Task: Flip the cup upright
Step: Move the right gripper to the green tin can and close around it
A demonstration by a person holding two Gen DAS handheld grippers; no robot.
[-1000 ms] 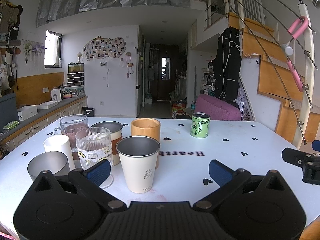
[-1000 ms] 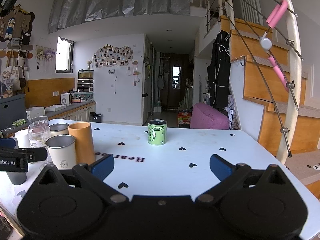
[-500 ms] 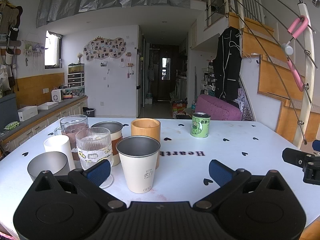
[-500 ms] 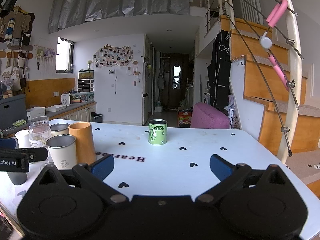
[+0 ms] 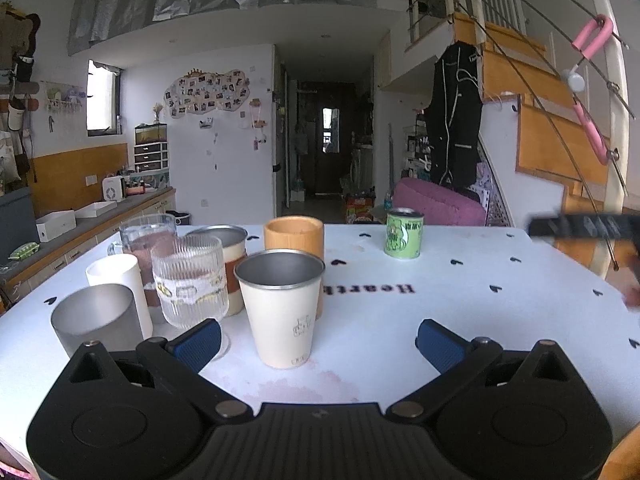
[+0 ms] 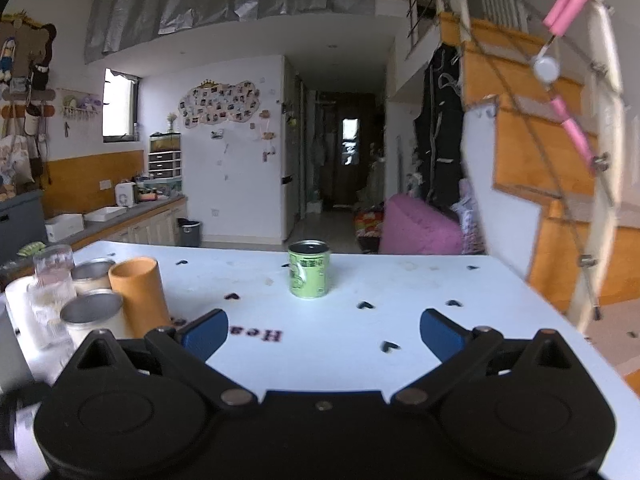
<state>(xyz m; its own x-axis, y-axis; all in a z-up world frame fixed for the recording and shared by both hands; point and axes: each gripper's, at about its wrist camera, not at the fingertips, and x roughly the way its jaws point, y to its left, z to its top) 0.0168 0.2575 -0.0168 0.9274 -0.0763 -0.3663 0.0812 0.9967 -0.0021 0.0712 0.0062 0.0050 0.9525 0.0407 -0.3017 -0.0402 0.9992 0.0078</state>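
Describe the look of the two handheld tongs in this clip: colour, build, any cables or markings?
Both the left tongs and right tongs look the same: matte black plastic bodies with two round hubs, angled black link arms with silver rivets, and blue pads on the fingertips. No cables or sleeves show, and no markings are readable.

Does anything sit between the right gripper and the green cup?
Nothing visible does. Only bare table lies between the open right gripper and the green cup; the other cups stand off to the left.
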